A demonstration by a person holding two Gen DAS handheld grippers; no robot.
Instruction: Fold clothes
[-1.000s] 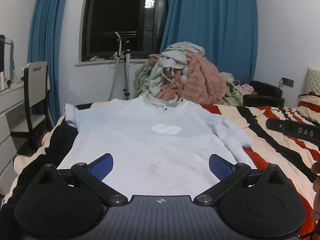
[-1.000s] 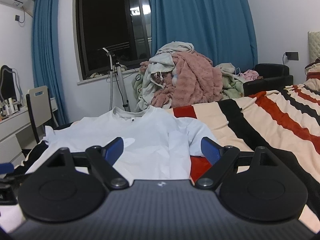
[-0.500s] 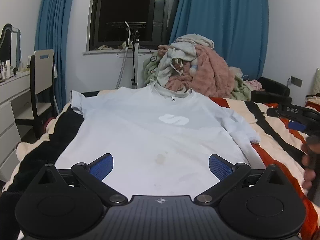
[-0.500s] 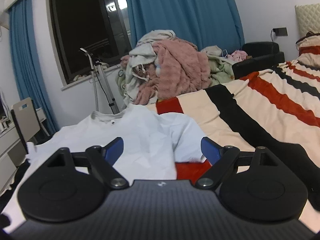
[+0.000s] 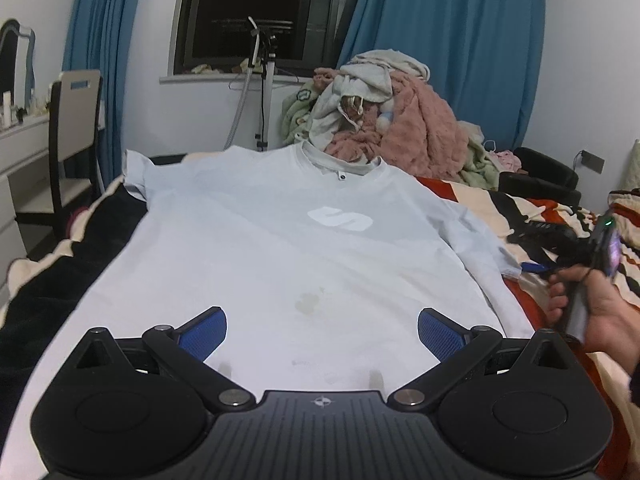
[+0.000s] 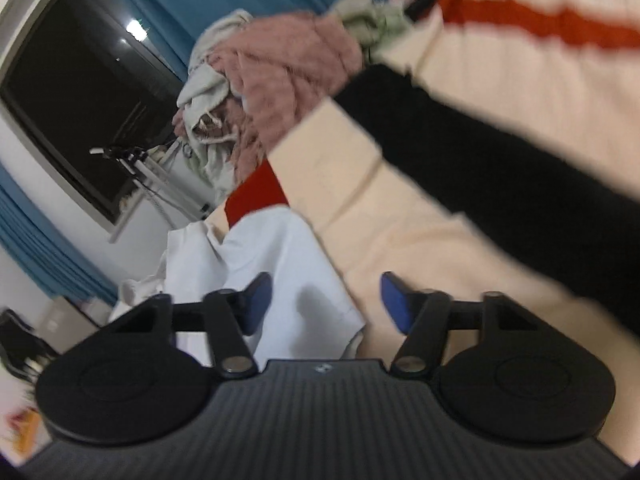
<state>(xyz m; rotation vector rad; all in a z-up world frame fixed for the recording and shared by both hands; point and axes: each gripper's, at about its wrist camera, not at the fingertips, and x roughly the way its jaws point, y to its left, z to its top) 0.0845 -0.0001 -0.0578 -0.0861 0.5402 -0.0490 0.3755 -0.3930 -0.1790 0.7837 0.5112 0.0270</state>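
Two sets of fingers to report. Left gripper (image 5: pixel 322 334): we see its blue pads (image 5: pixel 204 332) spread wide, nothing between them but the flat hem area of the T-shirt (image 5: pixel 280 240) below. Right gripper (image 6: pixel 322 304): jaws partway apart and closing; the edge of the shirt's sleeve (image 6: pixel 280 264) lies in the gap nearer the left pad, and we can't tell if either pad touches the cloth. That view is blurred and tilted hard.

The pale blue shirt lies face up on the striped bedcover (image 5: pixel 472 196), collar away from us, white logo (image 5: pixel 340 218) mid-chest, and a faint stain (image 5: pixel 308 302) low on the front, just ahead of the left gripper. Its far sleeve reaches the bed's left edge; the near sleeve runs toward the right gripper, seen from the left view with the person's hand (image 5: pixel 592 300) around its handle.

Further out: we count a heap of unfolded laundry (image 5: pixel 384 116) right behind the collar, pink fleece on top with grey and green pieces. A black strap (image 5: pixel 540 232) lies on the cover beside the right sleeve. Behind that, a metal stand (image 5: pixel 262 92) against the dark window (image 5: pixel 260 12), blue curtains (image 5: pixel 448 48) either side, a chair (image 5: pixel 76 128) at a white desk on the left, and a dark armchair (image 5: pixel 548 176) on the right.
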